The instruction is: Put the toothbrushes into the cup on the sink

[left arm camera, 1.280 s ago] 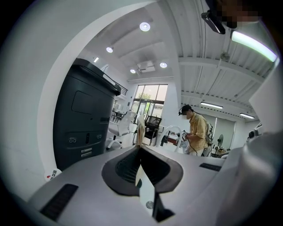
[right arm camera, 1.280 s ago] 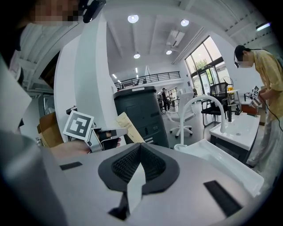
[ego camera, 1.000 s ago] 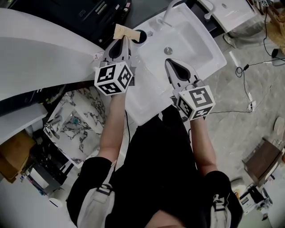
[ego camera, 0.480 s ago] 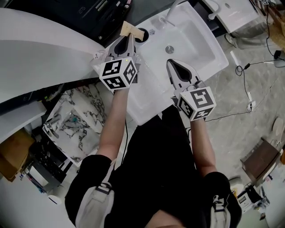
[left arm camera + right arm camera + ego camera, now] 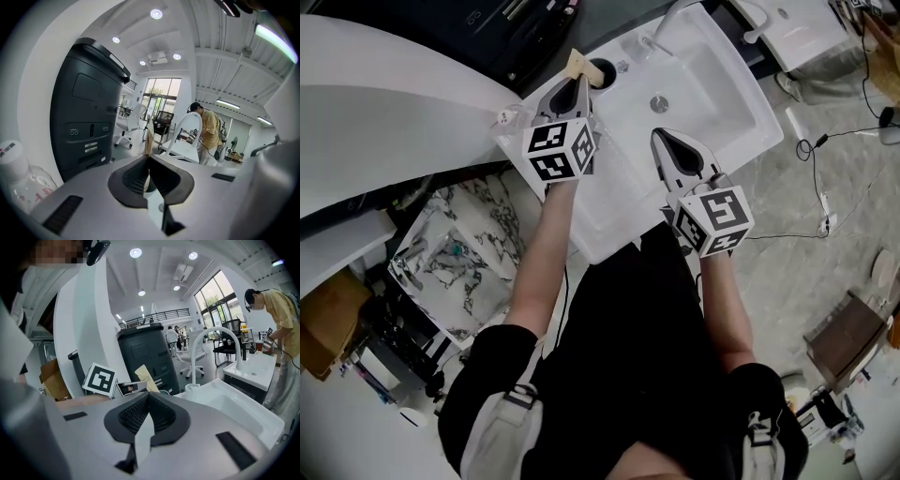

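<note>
A toothbrush in a flat beige pack (image 5: 576,62) sticks out past the tips of my left gripper (image 5: 578,79), which is shut on it. The pack's far end hangs right beside the dark mouth of the cup (image 5: 603,71) at the sink's back left corner. In the left gripper view the thin tan pack (image 5: 148,139) rises between the closed jaws. My right gripper (image 5: 660,134) hovers over the white sink (image 5: 741,122), shut and holding nothing. The right gripper view shows the pack (image 5: 146,377) and the left gripper's marker cube (image 5: 99,379).
A curved white faucet (image 5: 212,345) stands at the back of the basin, with the drain (image 5: 658,104) in its middle. A clear plastic bottle (image 5: 16,173) sits left of the cup. A dark cabinet (image 5: 89,117) is behind, a curved white wall (image 5: 384,103) lies left, and another person (image 5: 274,310) stands at a second sink.
My left gripper has carried the beige pack up and to the right, closer to the cup's mouth. The right gripper has barely moved.
</note>
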`<act>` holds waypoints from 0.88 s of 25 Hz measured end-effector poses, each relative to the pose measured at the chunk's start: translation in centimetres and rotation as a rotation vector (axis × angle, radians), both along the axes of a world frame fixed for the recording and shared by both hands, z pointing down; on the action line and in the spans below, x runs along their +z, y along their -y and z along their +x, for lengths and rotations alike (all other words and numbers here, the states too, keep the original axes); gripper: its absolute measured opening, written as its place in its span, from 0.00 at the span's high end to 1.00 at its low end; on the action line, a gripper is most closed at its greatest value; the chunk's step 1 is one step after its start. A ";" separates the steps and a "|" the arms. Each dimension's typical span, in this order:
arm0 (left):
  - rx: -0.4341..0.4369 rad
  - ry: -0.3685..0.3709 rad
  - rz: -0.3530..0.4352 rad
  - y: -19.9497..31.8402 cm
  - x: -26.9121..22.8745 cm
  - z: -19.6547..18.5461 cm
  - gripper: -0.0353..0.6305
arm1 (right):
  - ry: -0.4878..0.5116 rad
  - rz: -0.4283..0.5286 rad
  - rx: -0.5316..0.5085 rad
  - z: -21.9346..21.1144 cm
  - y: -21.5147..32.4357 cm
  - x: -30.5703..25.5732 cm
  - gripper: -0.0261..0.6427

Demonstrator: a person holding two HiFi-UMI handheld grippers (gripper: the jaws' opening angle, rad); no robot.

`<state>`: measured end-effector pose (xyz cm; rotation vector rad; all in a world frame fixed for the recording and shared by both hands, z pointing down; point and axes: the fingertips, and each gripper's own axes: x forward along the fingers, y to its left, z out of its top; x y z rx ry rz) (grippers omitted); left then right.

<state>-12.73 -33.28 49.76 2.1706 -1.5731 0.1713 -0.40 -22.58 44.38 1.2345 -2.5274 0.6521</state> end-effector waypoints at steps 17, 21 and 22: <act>-0.007 0.027 -0.082 0.1 4.6 0.0 0.92 | -0.011 -0.006 0.016 0.5 -0.2 0.4 0.92; -0.001 0.032 -0.089 0.2 5.0 0.1 0.92 | -0.011 -0.010 0.021 0.7 -0.2 0.6 0.92; -0.001 0.033 -0.089 0.3 5.1 0.2 0.92 | -0.011 -0.011 0.023 0.8 -0.2 0.6 0.92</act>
